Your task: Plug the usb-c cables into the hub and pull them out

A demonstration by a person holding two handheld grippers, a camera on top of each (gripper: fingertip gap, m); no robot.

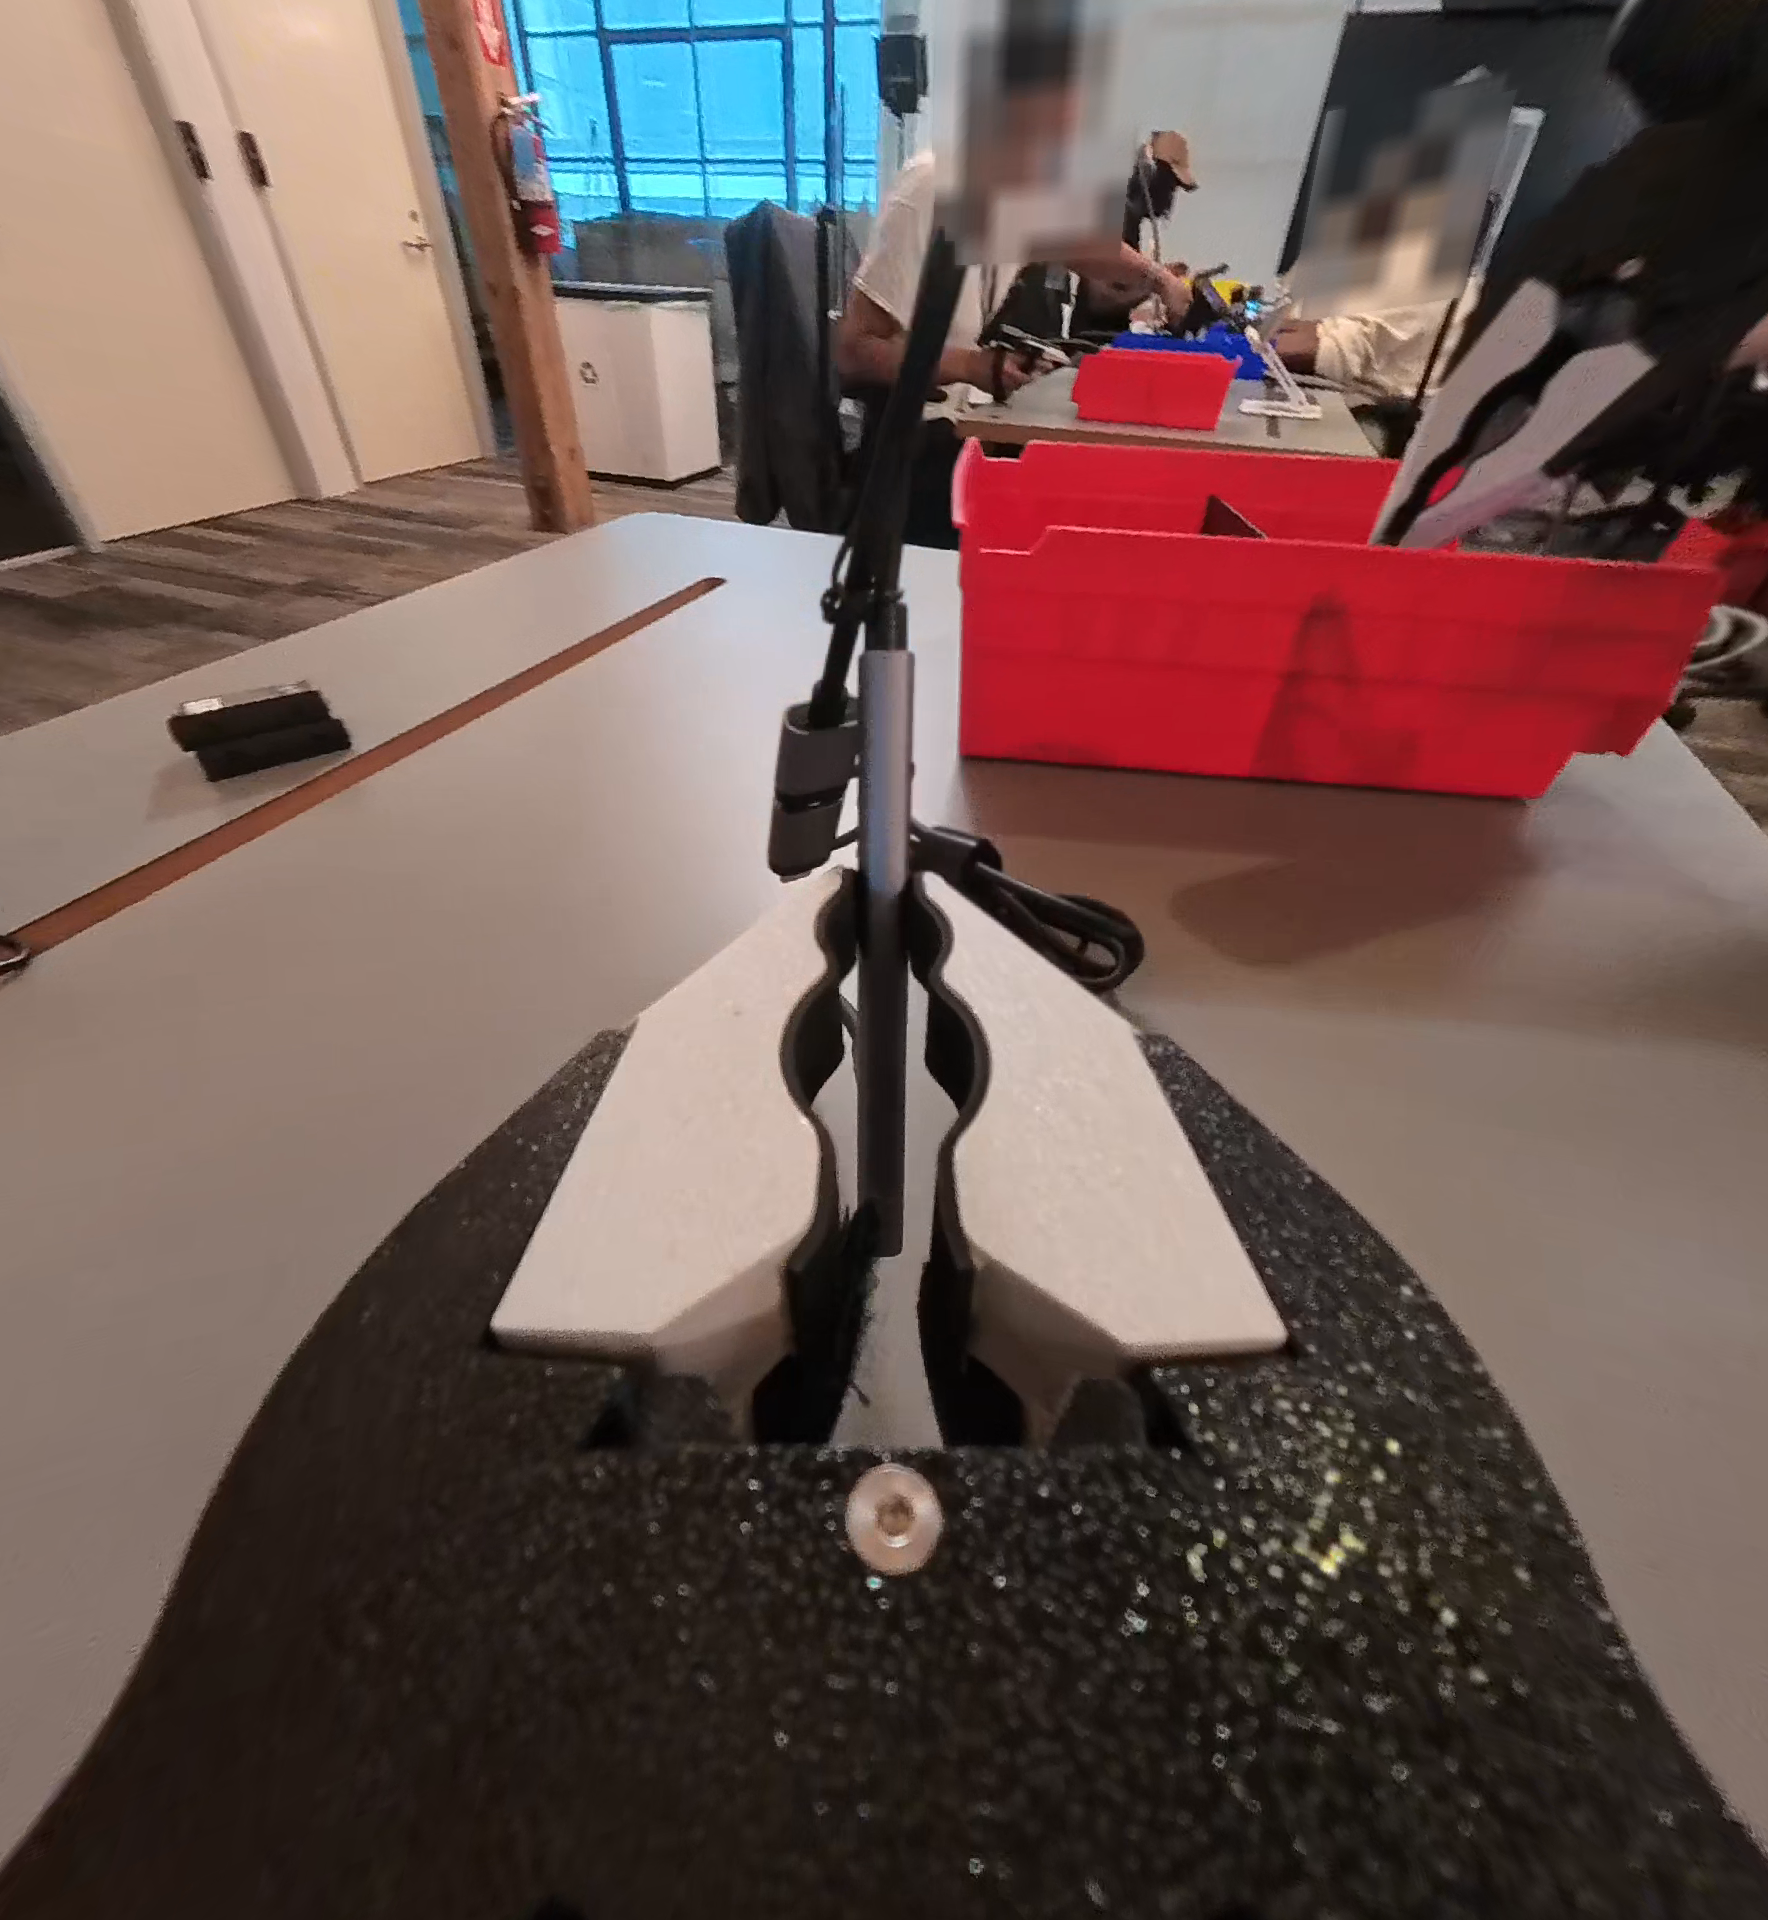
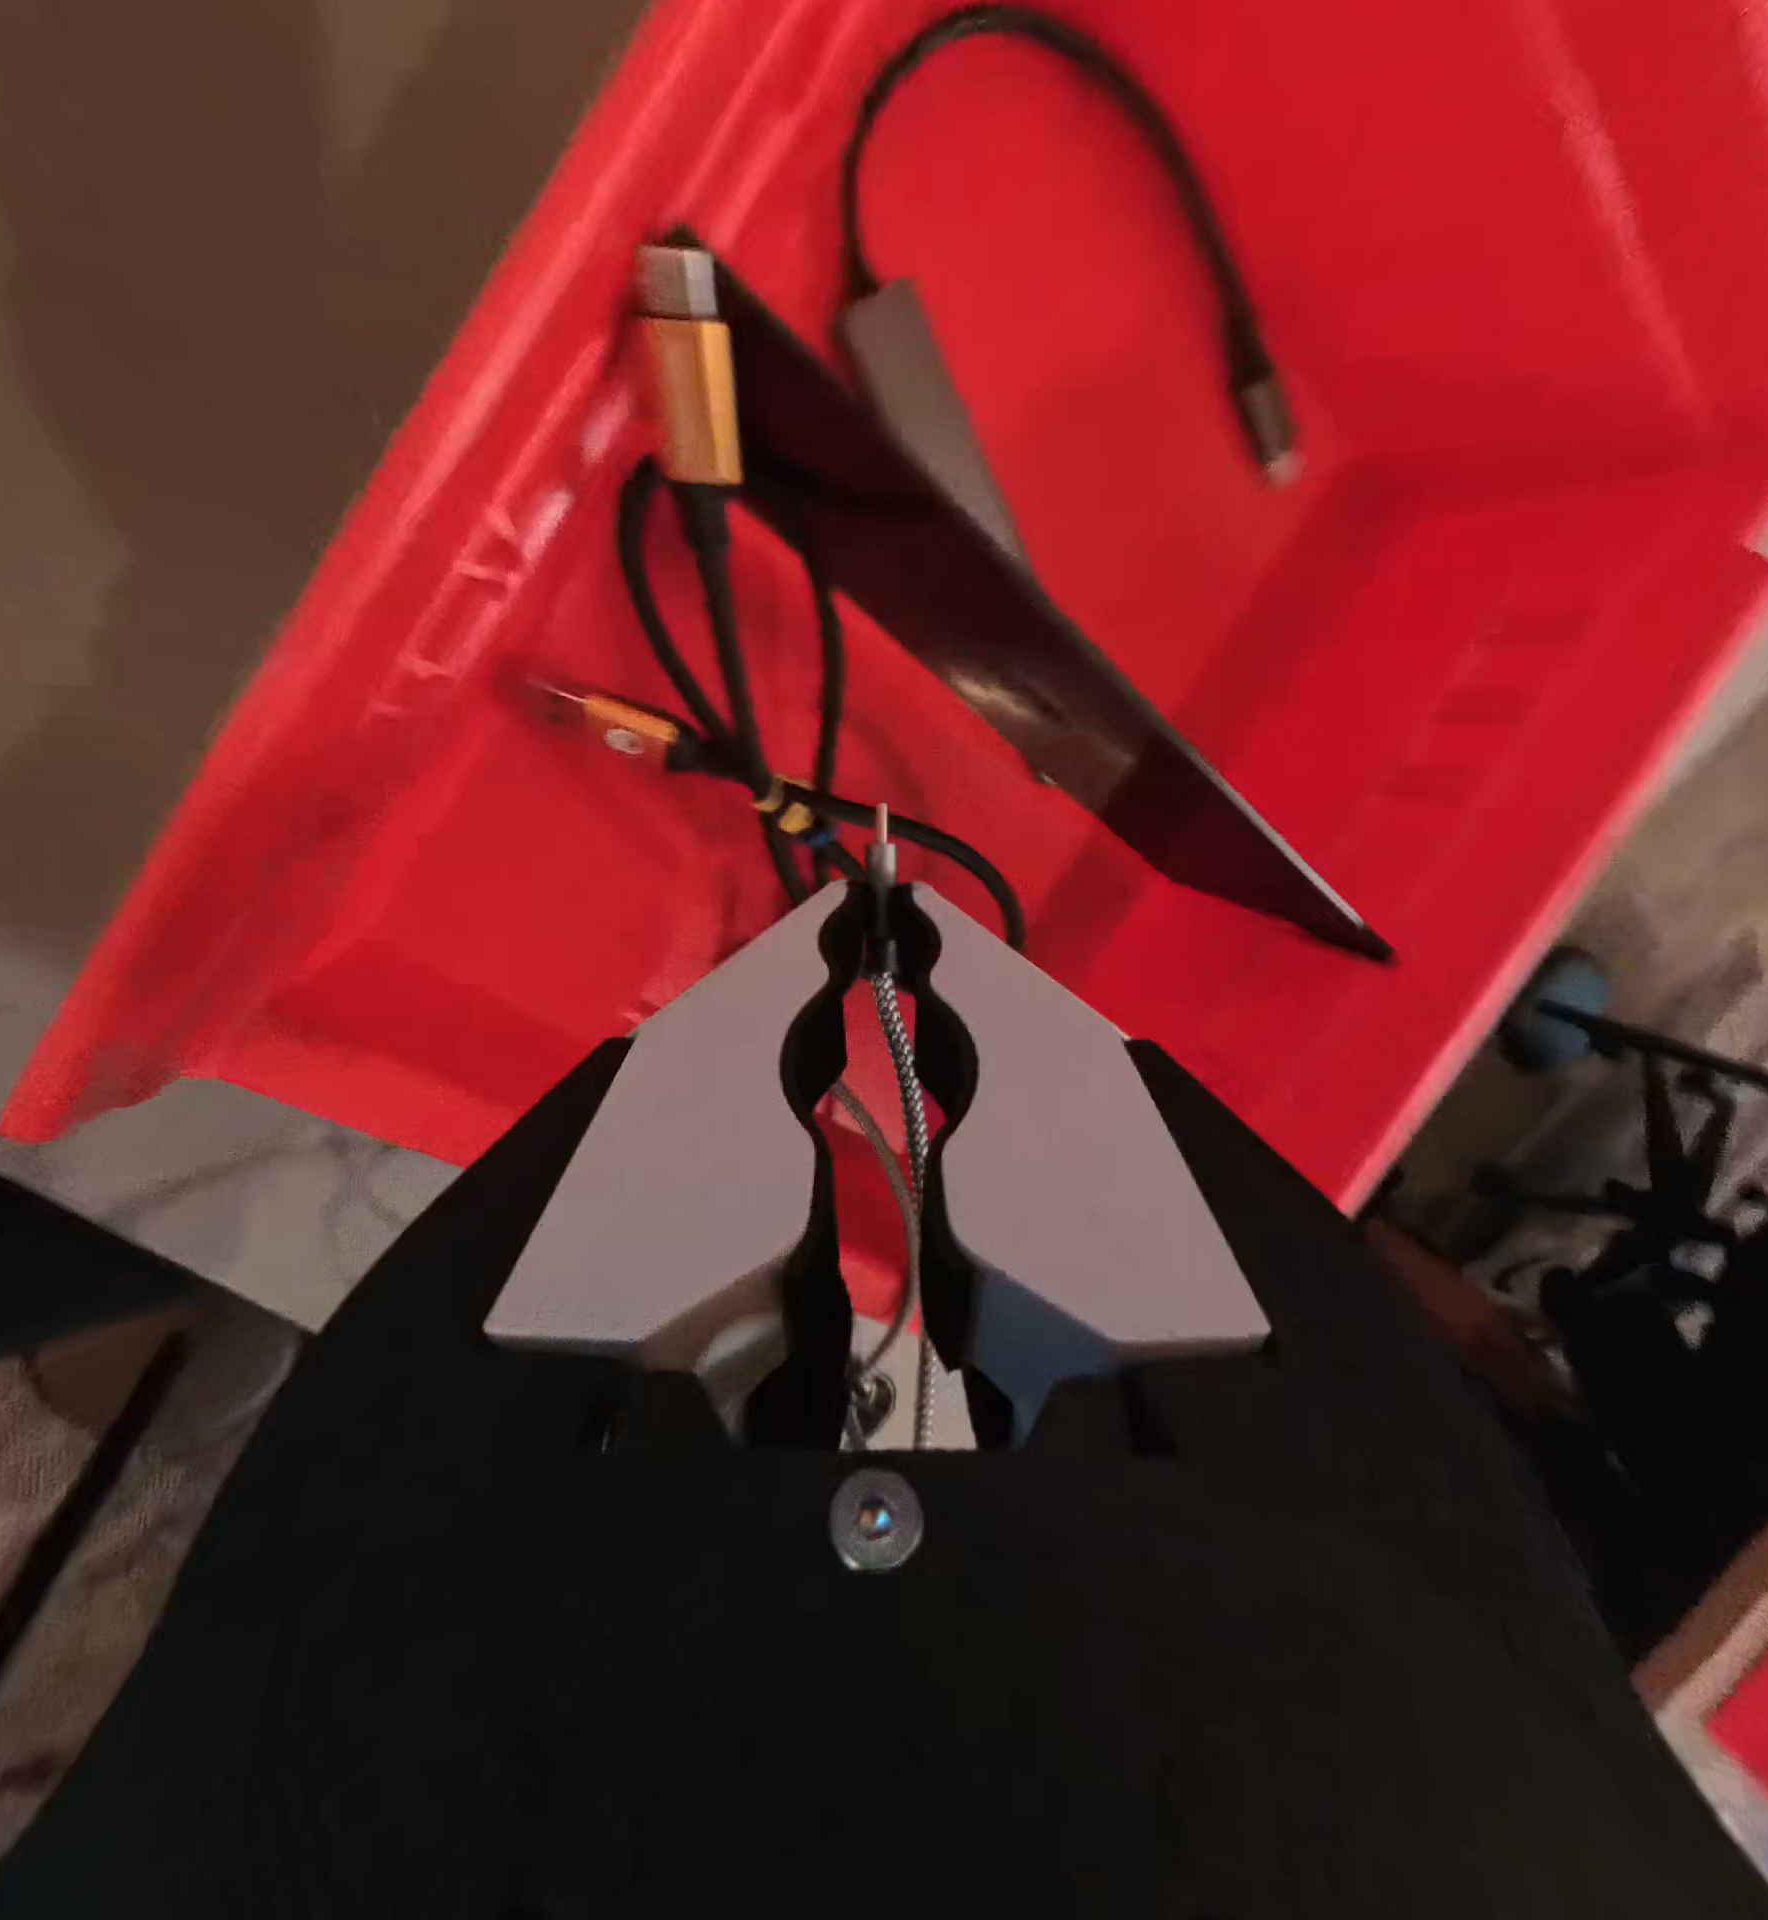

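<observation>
My left gripper is shut on a thin grey hub, held on edge above the grey table. A grey plug with a black cable sits in the hub's left side, and the cable rises away. My right gripper is shut on a braided grey usb-c cable just behind its plug, whose metal tip sticks out past the fingertips. It hovers over the red bin. In the left wrist view the right gripper shows blurred above the bin.
The bin holds orange-plugged black cables, a flat black panel and another grey hub with a black lead. A coiled black cable lies on the table. Black blocks lie far left. People work at a far table. My right fingertips sit around 35 centimeters from my left ones.
</observation>
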